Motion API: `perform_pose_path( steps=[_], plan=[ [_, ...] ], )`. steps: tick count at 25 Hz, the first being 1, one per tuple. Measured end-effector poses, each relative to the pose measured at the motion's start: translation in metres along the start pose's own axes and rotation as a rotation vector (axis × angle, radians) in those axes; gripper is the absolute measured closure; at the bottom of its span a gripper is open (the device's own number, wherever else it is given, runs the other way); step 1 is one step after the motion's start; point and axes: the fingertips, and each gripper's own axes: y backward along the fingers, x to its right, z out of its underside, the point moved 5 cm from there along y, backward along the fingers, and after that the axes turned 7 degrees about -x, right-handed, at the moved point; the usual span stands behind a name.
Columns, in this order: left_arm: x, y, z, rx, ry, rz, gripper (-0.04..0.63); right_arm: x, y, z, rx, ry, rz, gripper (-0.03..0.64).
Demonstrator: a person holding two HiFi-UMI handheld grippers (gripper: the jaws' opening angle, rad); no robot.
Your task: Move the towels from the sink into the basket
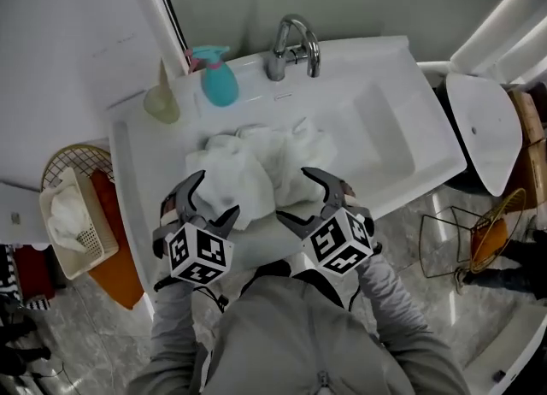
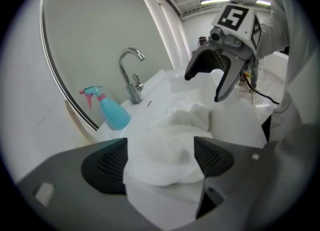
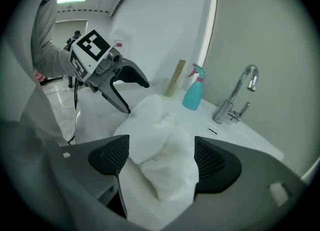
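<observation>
Left of the sink [image 1: 402, 141], low beside its end, stands the pale basket [image 1: 85, 252] with a white cloth [image 1: 64, 214] inside. On the sink's back ledge sit a yellowish bottle [image 1: 161, 98] and a teal spray bottle [image 1: 220, 77], with the faucet [image 1: 291, 43] further right. The left gripper [image 1: 214, 195] hangs over the sink's front edge, jaws spread, not pressing on the cloth between them. The white towels [image 1: 248, 167] lie bunched in the sink's basin, just beyond both grippers. The right gripper [image 1: 295, 195] hovers beside them at the sink's front, jaws likewise apart around a towel fold, not clamping it.
</observation>
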Motion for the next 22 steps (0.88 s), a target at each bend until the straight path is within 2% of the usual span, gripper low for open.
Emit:
perform_pose_path(
  steps=[2,7,11,16,22],
  plan=[
    [-0.004,-0.007,0.009,-0.064,-0.046,0.028,0.137,-0.007,-0.018,-0.006,-0.027,0.062,-0.073,0.221],
    [-0.017,-0.026,0.019,-0.202,-0.235,0.074,0.109,-0.025,-0.066,-0.009,-0.107,0.208,-0.240,0.175],
    [-0.024,-0.042,0.024,-0.279,-0.306,0.146,0.082,-0.042,-0.095,-0.012,-0.142,0.296,-0.335,0.161],
    [-0.027,-0.071,0.034,-0.420,-0.415,0.231,0.044,-0.053,-0.124,-0.015,-0.166,0.396,-0.376,0.146],
    [-0.018,-0.108,0.044,-0.536,-0.534,0.352,0.040,-0.060,-0.160,-0.006,-0.208,0.459,-0.385,0.147]
  ],
)
